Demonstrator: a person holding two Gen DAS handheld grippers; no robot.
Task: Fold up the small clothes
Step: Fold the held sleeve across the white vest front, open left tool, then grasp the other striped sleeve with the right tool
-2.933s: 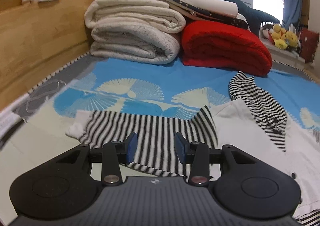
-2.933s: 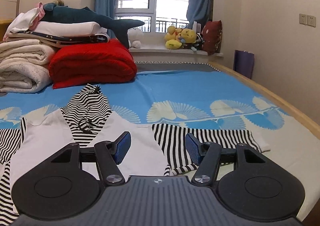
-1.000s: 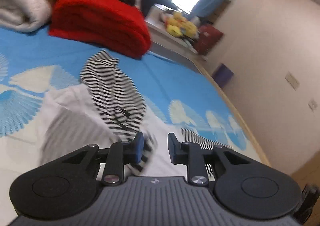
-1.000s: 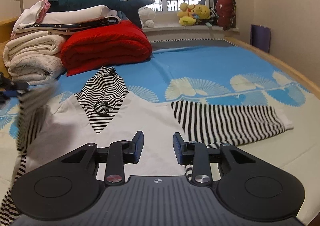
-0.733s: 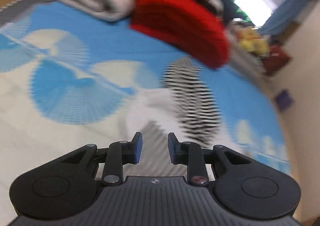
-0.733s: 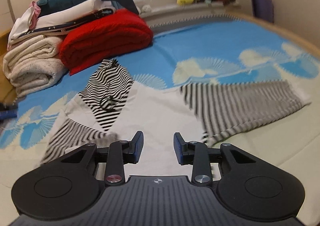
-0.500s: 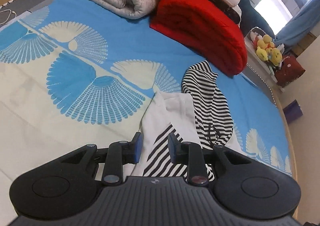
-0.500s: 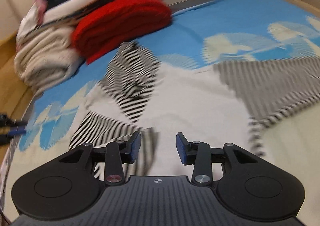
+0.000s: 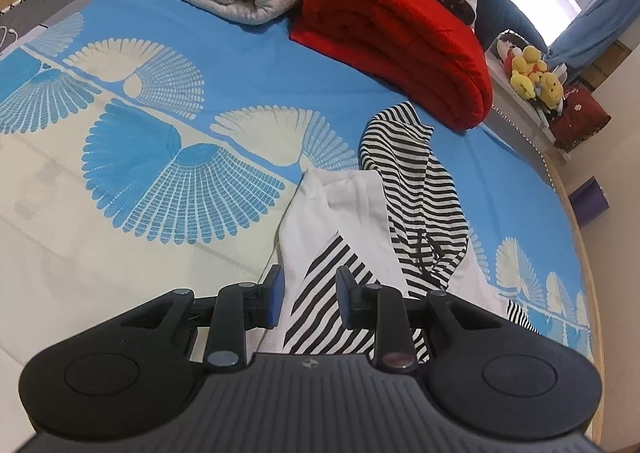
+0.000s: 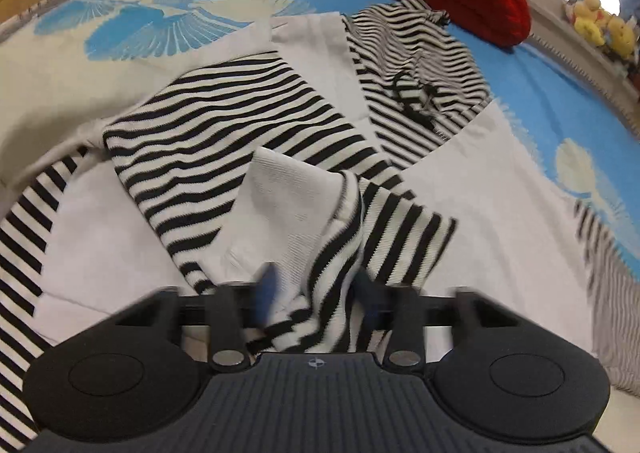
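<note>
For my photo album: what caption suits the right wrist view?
Right gripper jaws have just been closing on a striped sleeve of the hoodie spread on the bed.

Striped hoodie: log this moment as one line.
task: fold small clothes | left tongs: open over folded sleeve | right tongs: closing on striped sleeve | hoodie: flat on bed

The right tool (image 10: 314, 293) is smearing with motion blur, so whether its pads are really pinching the striped sleeve (image 10: 320, 293) is getting hard to call. The hoodie (image 10: 100, 265) is running off the left edge, and the left tool (image 9: 308, 295) is hiding its hem.
</note>
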